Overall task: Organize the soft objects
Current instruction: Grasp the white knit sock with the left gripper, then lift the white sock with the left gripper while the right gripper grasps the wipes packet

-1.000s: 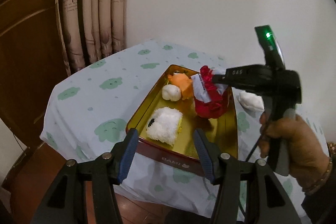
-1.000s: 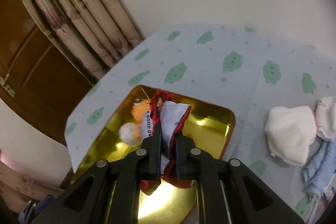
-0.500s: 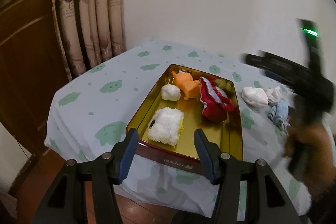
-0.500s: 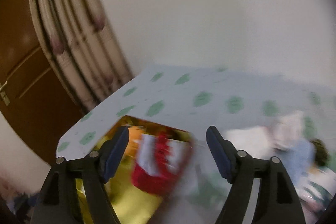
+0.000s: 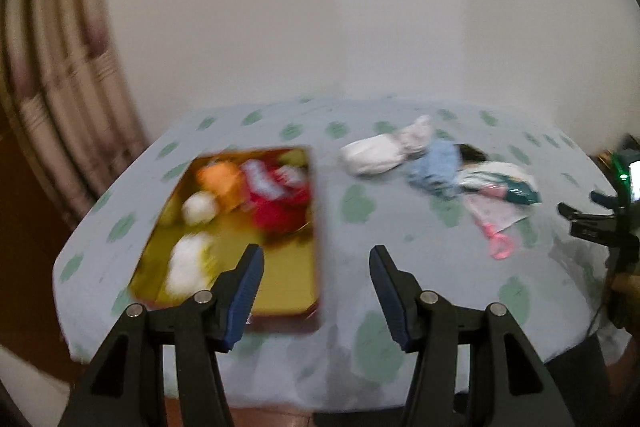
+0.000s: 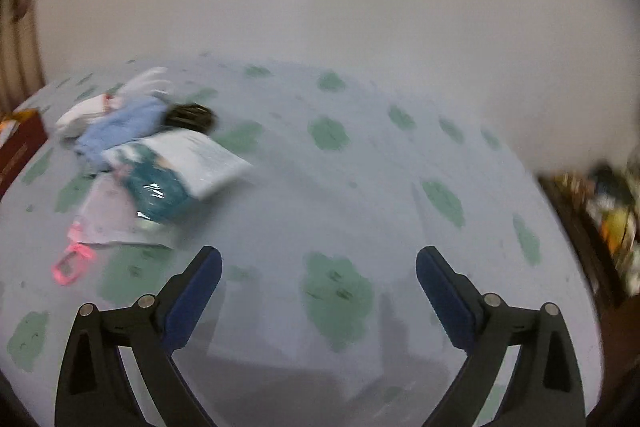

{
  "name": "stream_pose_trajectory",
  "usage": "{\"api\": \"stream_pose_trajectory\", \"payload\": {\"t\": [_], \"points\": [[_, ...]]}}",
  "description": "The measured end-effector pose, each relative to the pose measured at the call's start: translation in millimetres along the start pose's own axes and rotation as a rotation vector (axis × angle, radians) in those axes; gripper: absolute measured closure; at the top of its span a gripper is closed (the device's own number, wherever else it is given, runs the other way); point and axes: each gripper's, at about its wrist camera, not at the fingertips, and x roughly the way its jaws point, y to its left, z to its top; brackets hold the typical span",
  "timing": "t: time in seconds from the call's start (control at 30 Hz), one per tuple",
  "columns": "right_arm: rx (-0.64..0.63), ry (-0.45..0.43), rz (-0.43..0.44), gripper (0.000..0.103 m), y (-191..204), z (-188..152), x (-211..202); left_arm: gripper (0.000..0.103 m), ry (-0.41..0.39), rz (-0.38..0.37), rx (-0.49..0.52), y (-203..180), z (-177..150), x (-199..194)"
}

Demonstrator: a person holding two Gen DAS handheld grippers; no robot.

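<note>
A gold tray [image 5: 280, 291] on the left of the table holds a red cloth item [image 5: 282, 205], an orange toy [image 5: 222, 183] and two white fluffy items [image 5: 186, 269]. To its right lies a pile: white socks [image 5: 376, 155], a blue cloth [image 5: 436, 167], a teal-and-white packet [image 5: 508, 183] and a pink item [image 5: 498, 245]. The pile also shows in the right wrist view [image 6: 132, 123]. My left gripper [image 5: 316, 287] is open and empty above the table's front edge. My right gripper [image 6: 318, 291] is open and empty over bare tablecloth, right of the pile. Both views are blurred.
The table has a pale blue cloth with green patches [image 6: 336, 291]. A curtain [image 5: 60, 79] hangs at the left and a plain wall stands behind. Dark cluttered furniture [image 6: 604, 219] is at the table's right edge.
My right gripper let go of the red cloth item in the tray, opened, and swung right past the pile. My left gripper's view turned right, bringing the pile into sight.
</note>
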Motion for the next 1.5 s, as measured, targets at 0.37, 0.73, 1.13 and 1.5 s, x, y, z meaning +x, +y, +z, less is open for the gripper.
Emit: {"api": "stream_pose_trajectory", "payload": {"t": [0.37, 0.73, 1.13, 1.5], "points": [[0.152, -0.061, 0.112, 0.002, -28.0, -2.5, -5.5, 0.040, 0.143, -0.088, 0.112, -48.7, 94.1, 113.9], [0.192, -0.038, 0.209, 0.002, -35.4, -2.5, 2.7, 0.040, 0.310, -0.095, 0.188, -58.8, 122.3, 219.2], [0.187, -0.006, 0.241, 0.002, -34.9, -1.3, 9.4, 0.038, 0.429, -0.090, 0.256, -65.5, 117.5, 283.0], [0.202, 0.013, 0.246, 0.002, -36.4, -0.9, 13.5, 0.081, 0.350, -0.130, 0.006, -41.8, 100.1, 243.8]]}}
